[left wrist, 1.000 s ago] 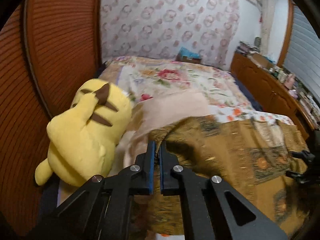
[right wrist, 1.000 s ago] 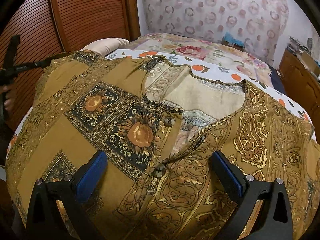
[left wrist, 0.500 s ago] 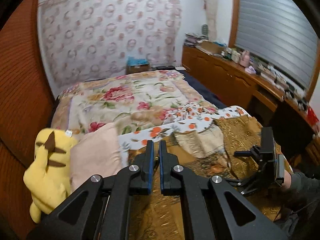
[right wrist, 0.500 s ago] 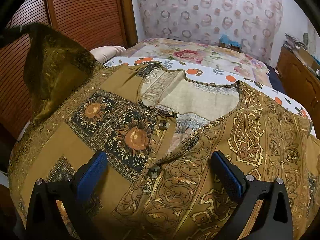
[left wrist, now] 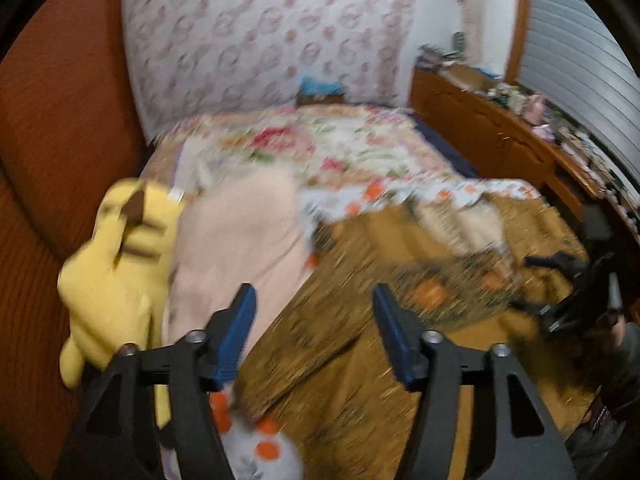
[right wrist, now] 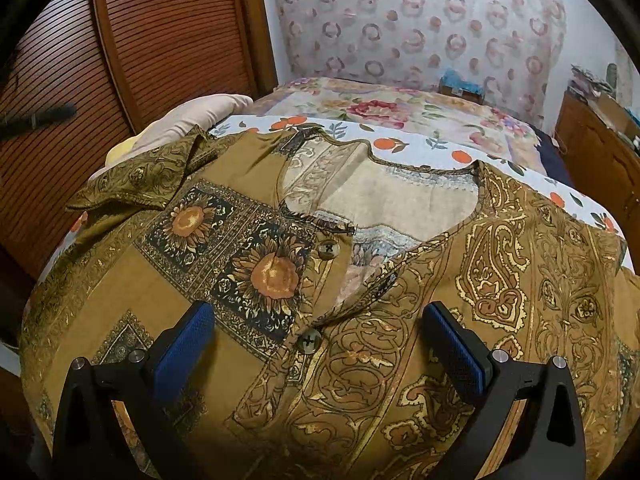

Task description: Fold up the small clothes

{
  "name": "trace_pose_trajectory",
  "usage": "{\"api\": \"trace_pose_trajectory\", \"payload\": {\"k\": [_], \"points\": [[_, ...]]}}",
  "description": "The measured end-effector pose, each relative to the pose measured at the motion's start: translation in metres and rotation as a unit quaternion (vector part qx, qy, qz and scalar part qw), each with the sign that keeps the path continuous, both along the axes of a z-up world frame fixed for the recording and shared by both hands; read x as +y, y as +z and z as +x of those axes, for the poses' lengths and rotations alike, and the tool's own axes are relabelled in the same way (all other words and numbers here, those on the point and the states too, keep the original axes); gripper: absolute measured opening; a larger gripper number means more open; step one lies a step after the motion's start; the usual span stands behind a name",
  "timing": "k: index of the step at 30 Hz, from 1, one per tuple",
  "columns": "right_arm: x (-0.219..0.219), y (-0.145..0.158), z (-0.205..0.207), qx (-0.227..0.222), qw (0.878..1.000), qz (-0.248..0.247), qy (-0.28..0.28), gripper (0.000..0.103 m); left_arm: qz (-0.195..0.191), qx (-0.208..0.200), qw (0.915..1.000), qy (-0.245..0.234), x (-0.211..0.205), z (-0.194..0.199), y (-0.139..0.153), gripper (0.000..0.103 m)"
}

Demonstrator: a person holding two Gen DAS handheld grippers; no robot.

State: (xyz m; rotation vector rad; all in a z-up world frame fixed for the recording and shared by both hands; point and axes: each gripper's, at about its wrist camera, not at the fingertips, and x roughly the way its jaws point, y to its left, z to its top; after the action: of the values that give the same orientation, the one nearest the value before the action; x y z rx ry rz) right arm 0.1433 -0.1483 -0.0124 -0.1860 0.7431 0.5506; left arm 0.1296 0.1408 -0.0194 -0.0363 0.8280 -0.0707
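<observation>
A brown patterned shirt with sunflower squares and buttons lies spread front-up on the bed. Its left sleeve is folded inward over the shoulder. My right gripper hovers open just above the button placket, with its blue pads apart and not pinching the cloth. In the blurred left wrist view, my left gripper is above the shirt's left edge. Its jaws are opening, and nothing is between them. The right gripper shows there at the far right.
A yellow plush toy and a pink pillow lie left of the shirt, against a slatted wooden door. A floral quilt covers the far bed. A cluttered wooden dresser runs along the right.
The left gripper carried the sleeve up and inward, then let it go; its jaws went from shut to open. The sleeve now rests folded on the shirt. The right gripper stayed put.
</observation>
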Motion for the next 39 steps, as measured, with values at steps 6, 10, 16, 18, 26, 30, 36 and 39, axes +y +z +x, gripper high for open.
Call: {"api": "trace_pose_trajectory", "payload": {"k": [6,10,16,18,26,30,36,39], "points": [[0.018,0.007,0.001,0.008,0.999,0.01,0.037,0.099,-0.004,0.03,0.9983,0.05,0.033,-0.022,-0.042,0.068],[0.047,0.021,0.004,-0.007,0.997,0.009,0.076,0.09,-0.018,0.034,0.997,0.067,0.045,-0.029,-0.058,0.067],[0.098,0.026,0.025,-0.002,0.99,0.021,0.141,0.077,-0.023,0.026,0.9981,0.051,0.04,-0.03,-0.068,0.054],[0.117,0.021,0.034,0.014,0.986,0.026,0.162,0.073,-0.025,0.025,0.9985,0.043,0.037,-0.029,-0.069,0.043],[0.178,-0.012,0.069,0.034,0.98,0.005,0.194,0.049,-0.025,0.013,0.9989,0.038,0.036,-0.029,-0.064,0.026],[0.188,-0.019,0.071,0.031,0.978,0.002,0.206,0.022,-0.037,0.004,0.9989,0.03,0.036,-0.031,-0.062,0.009],[0.18,-0.017,0.077,0.037,0.975,0.034,0.217,0.003,-0.058,-0.001,0.9983,-0.002,0.022,-0.04,-0.051,0.006],[0.17,-0.01,0.081,0.028,0.976,0.05,0.212,0.002,-0.069,-0.011,0.9975,-0.013,0.01,-0.052,-0.038,0.006]]}}
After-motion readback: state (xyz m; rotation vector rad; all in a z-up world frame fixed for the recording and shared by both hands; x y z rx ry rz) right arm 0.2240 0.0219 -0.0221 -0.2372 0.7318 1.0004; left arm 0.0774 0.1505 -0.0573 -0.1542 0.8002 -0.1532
